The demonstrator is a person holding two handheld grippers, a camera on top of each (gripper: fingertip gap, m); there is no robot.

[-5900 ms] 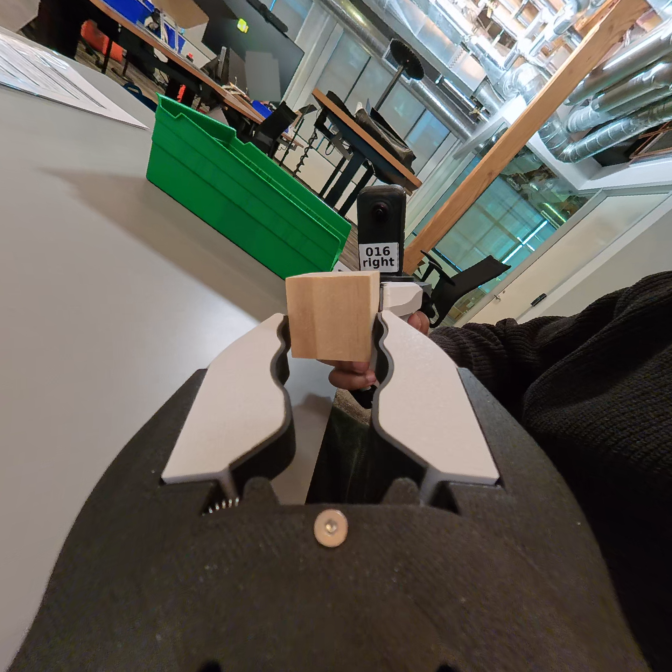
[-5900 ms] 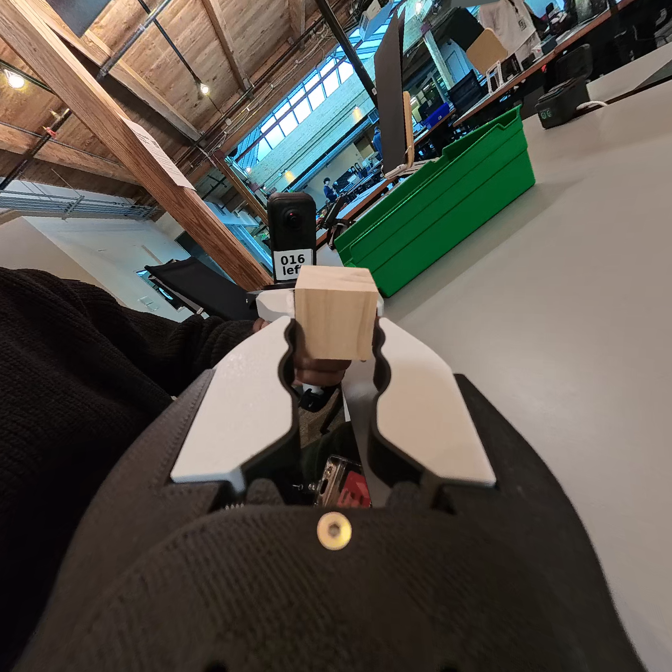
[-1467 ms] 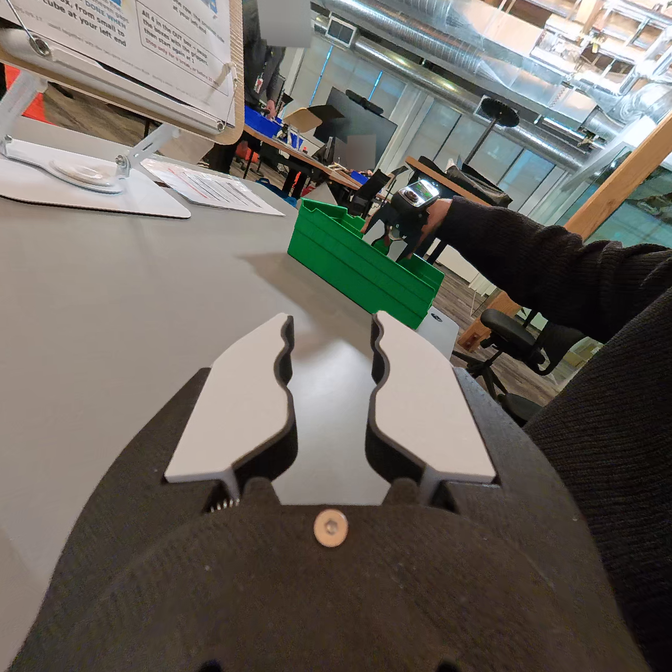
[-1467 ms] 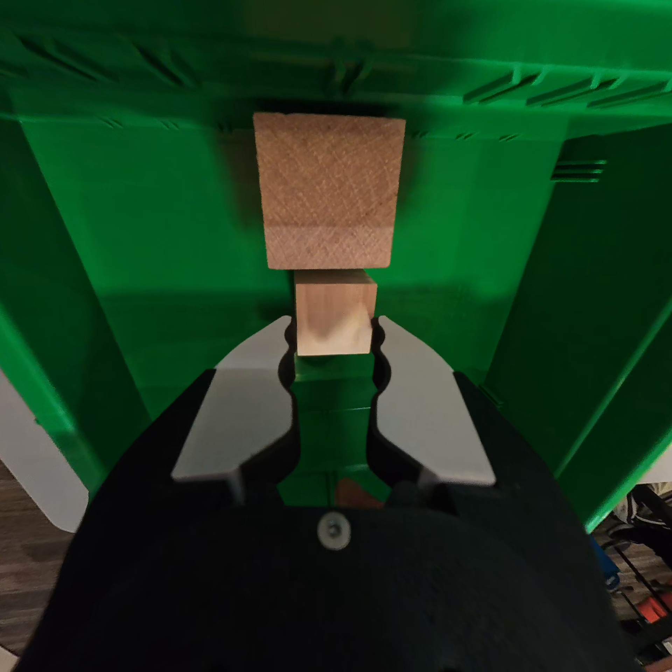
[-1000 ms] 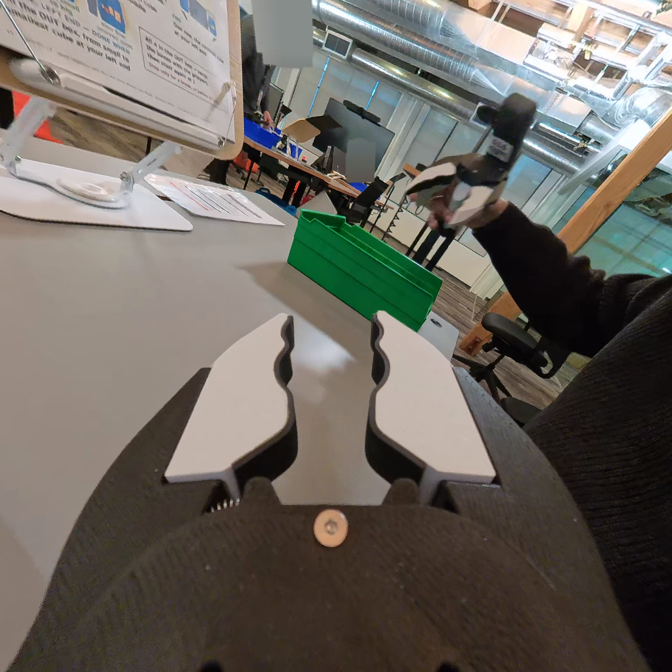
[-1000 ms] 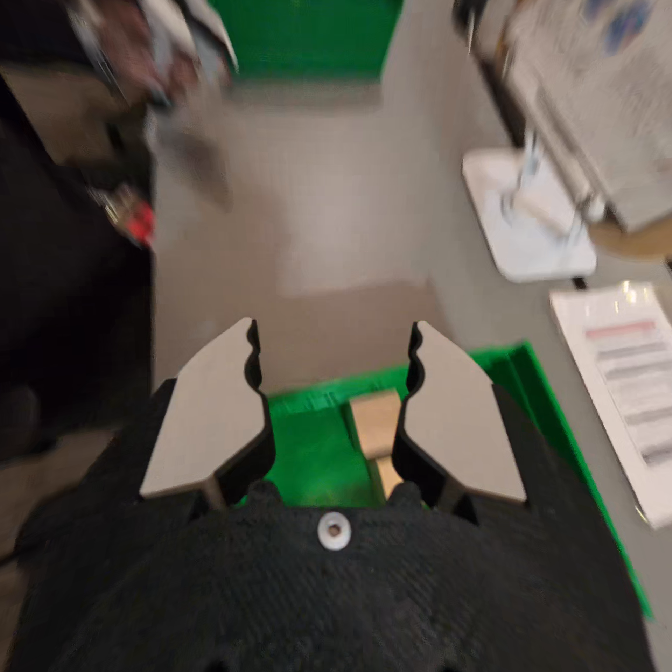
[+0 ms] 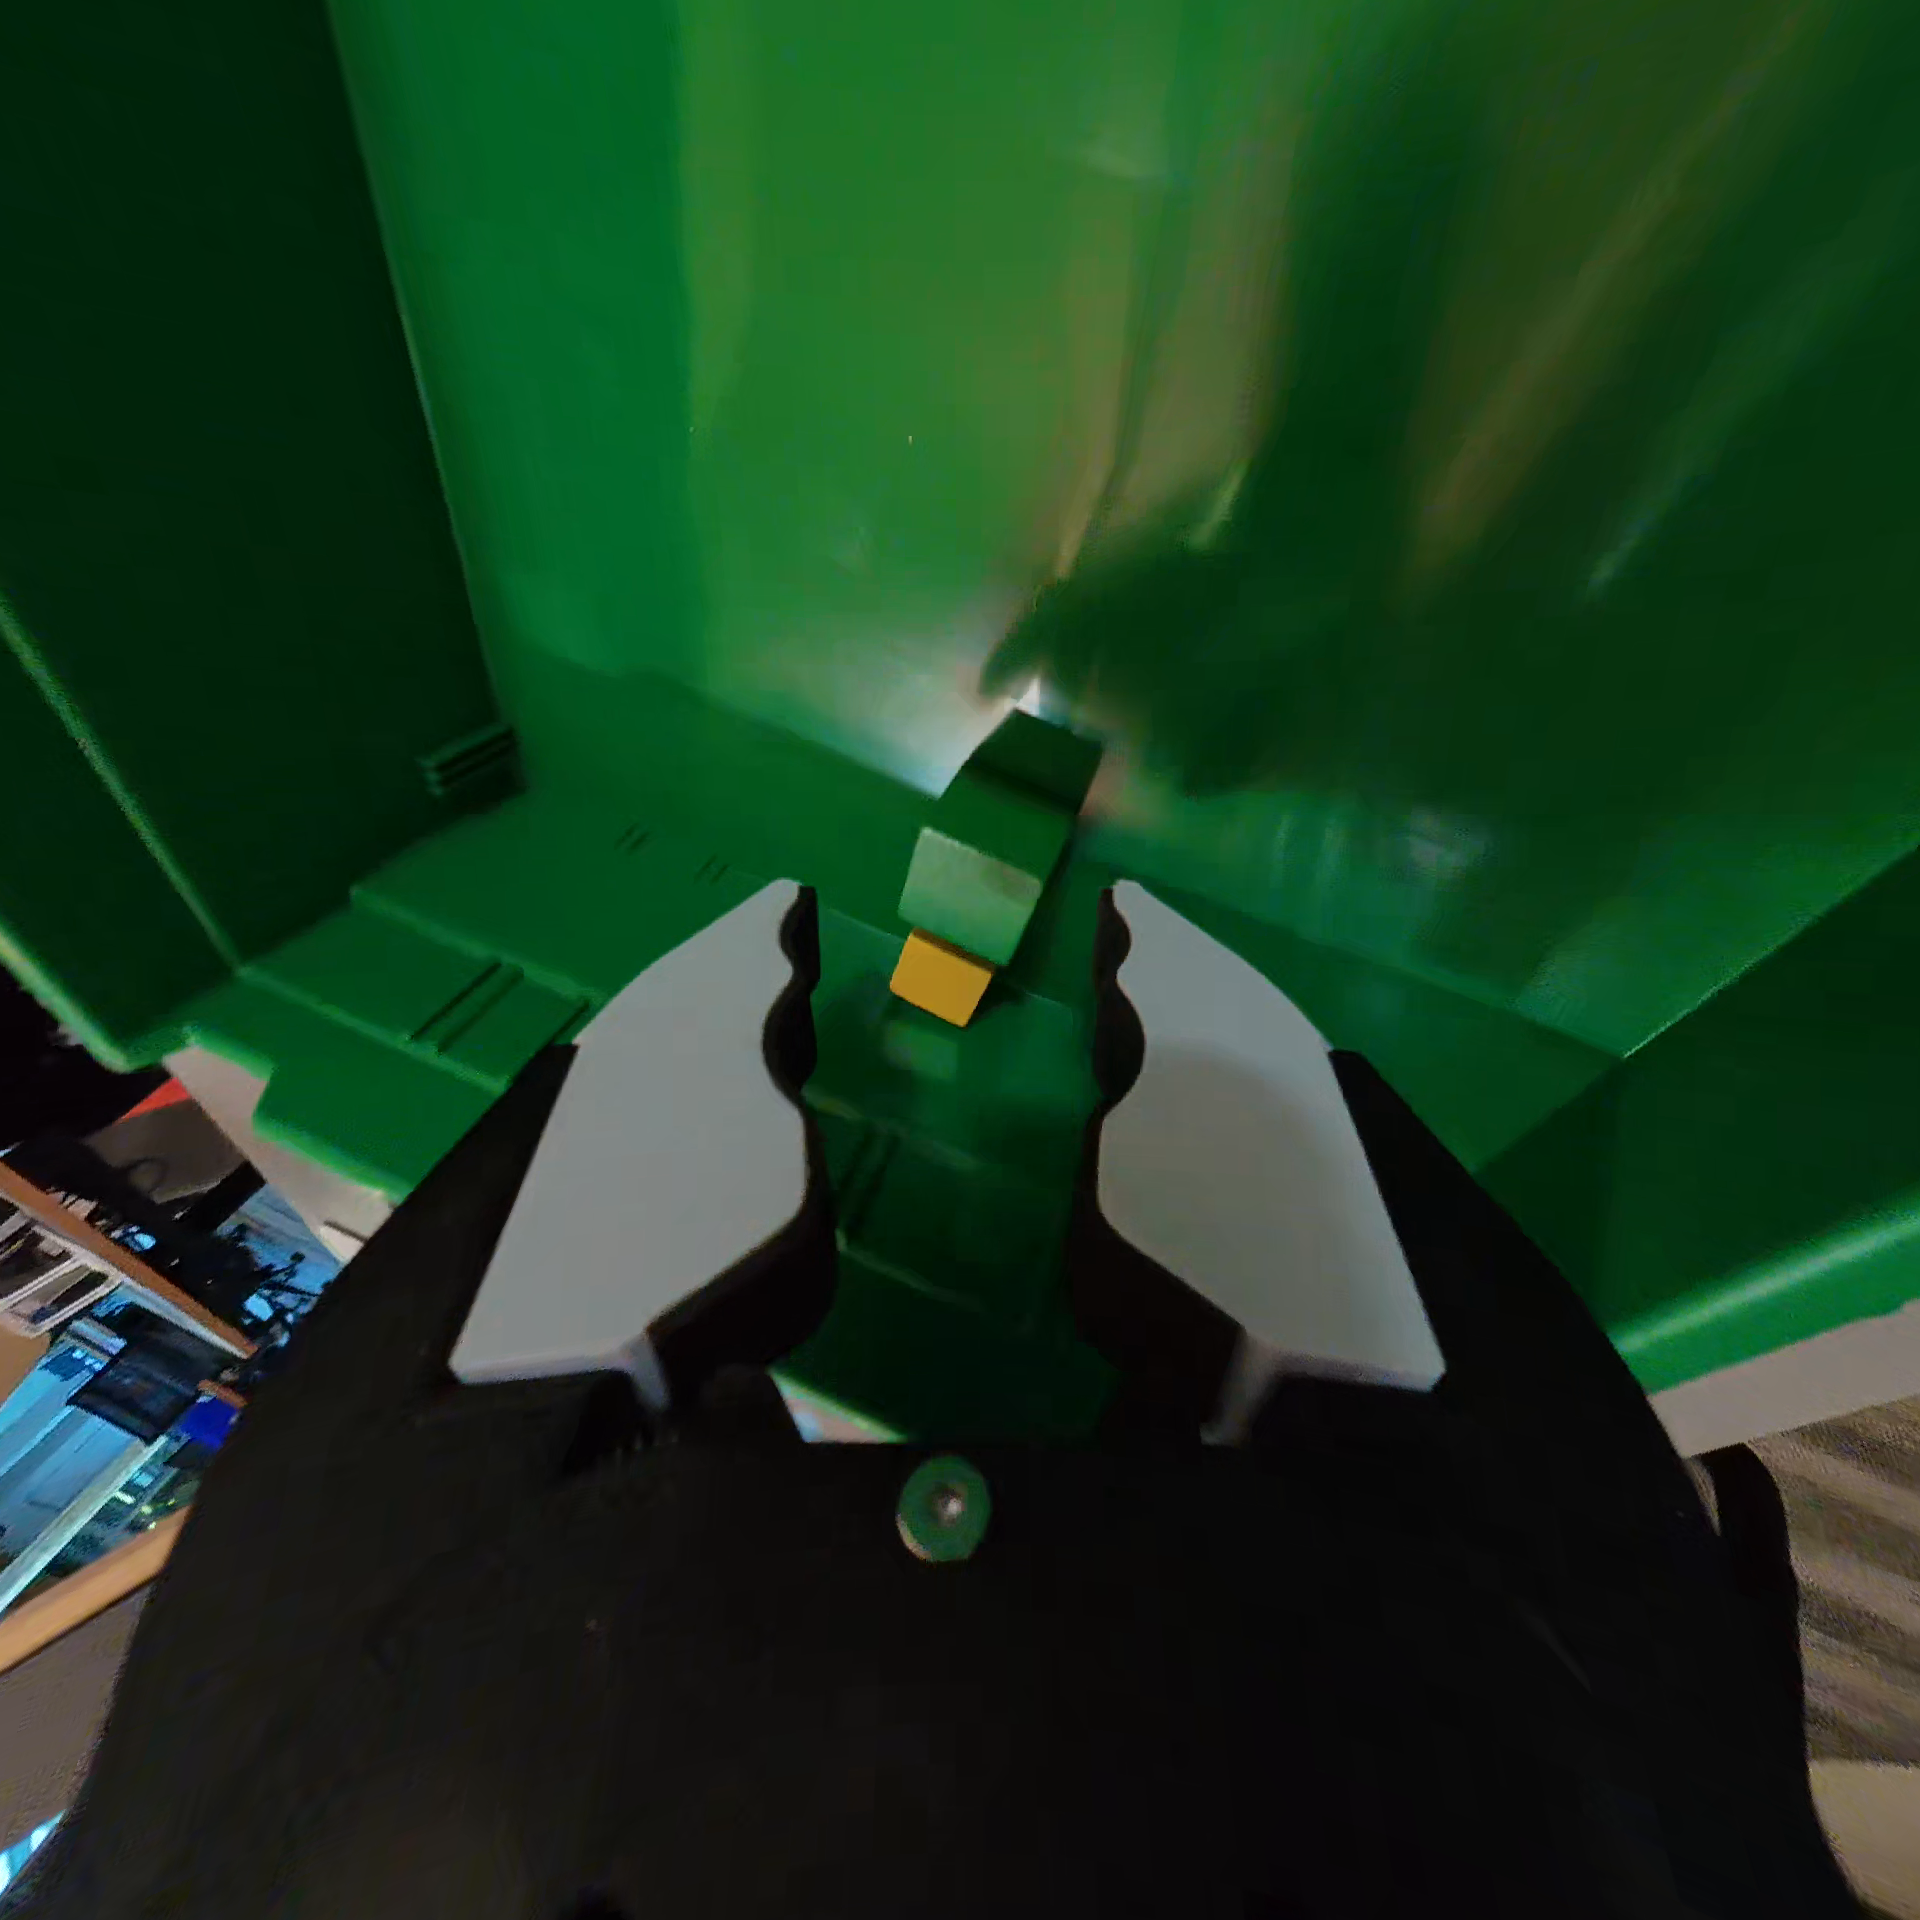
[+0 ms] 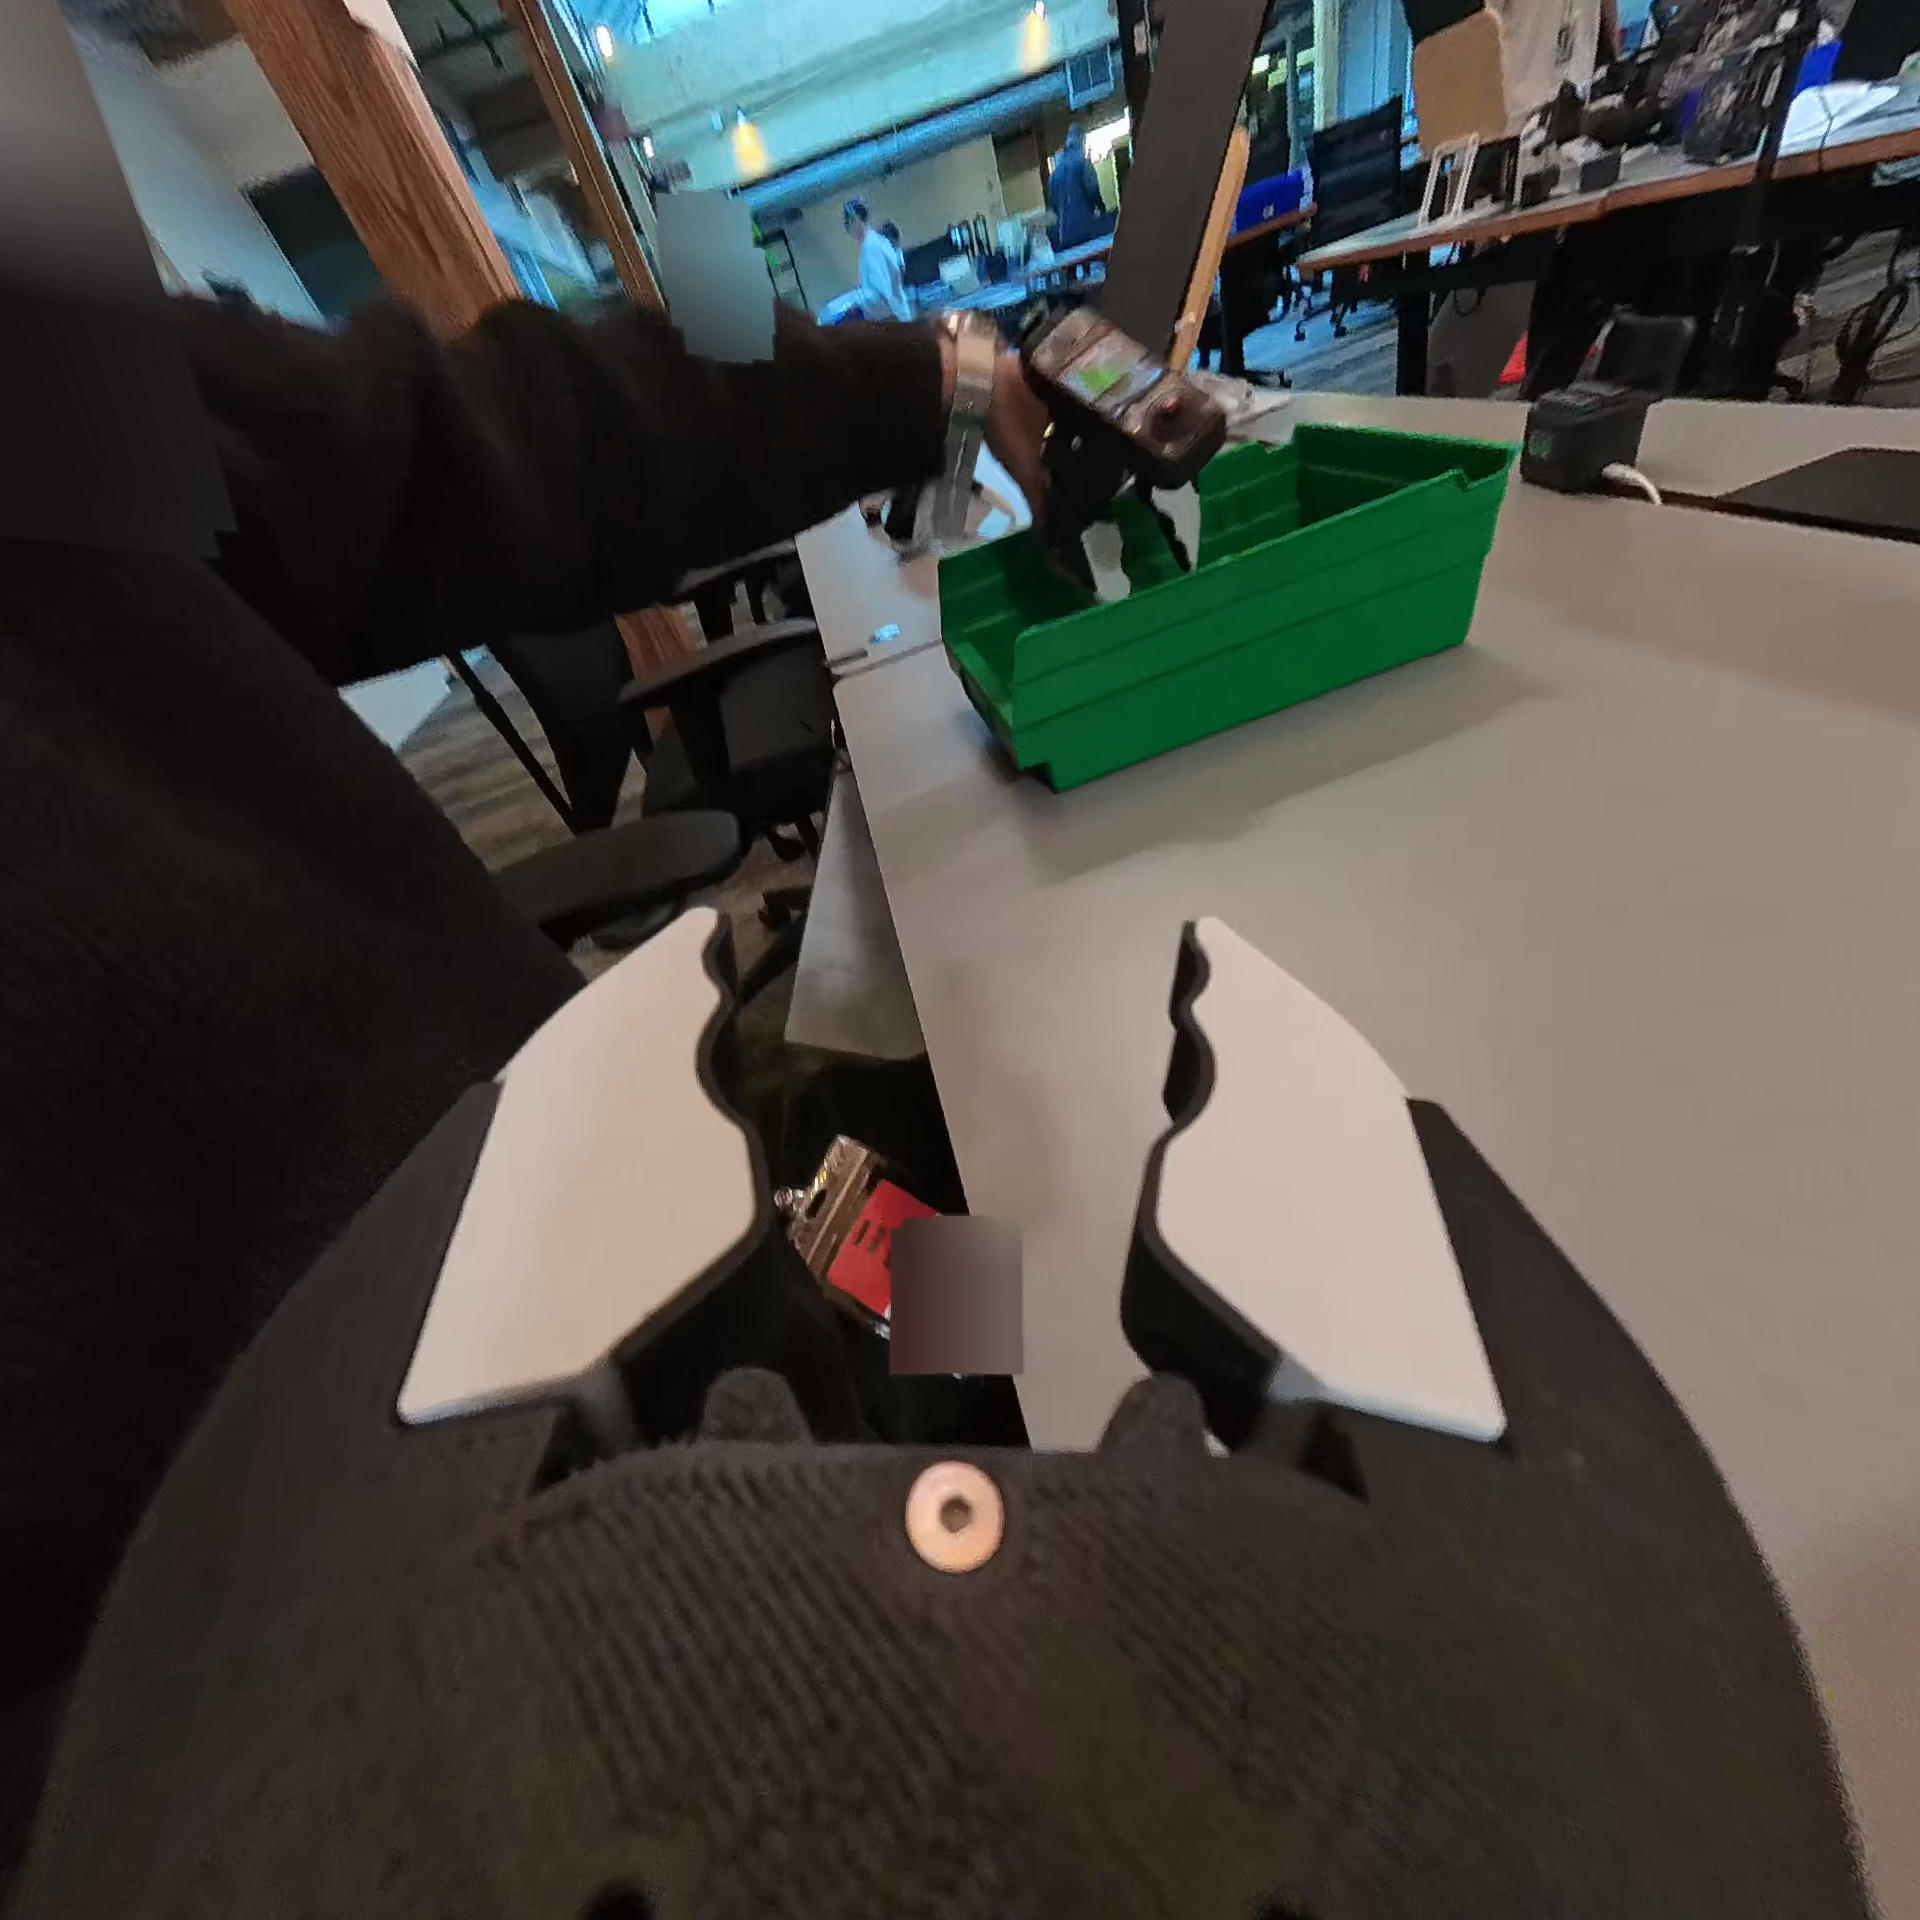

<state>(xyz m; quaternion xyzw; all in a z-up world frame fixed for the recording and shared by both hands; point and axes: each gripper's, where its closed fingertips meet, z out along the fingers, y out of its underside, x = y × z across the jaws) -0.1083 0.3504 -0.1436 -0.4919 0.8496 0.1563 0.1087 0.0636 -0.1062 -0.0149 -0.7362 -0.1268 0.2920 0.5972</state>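
Left wrist view: two blocks [image 7: 971, 878] (touching) in one bin [image 7: 727, 416].

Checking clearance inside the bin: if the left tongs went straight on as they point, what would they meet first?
Probably the small yellow block just ahead of the open left tongs, lying against a larger green-lit block on the green plastic bin floor; depth is unclear.

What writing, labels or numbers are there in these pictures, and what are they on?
Green bin, left wrist view: none.
Red card beyond the right gripper: marks too small, partly masked.
Black box on the table: green mark, too blurred.
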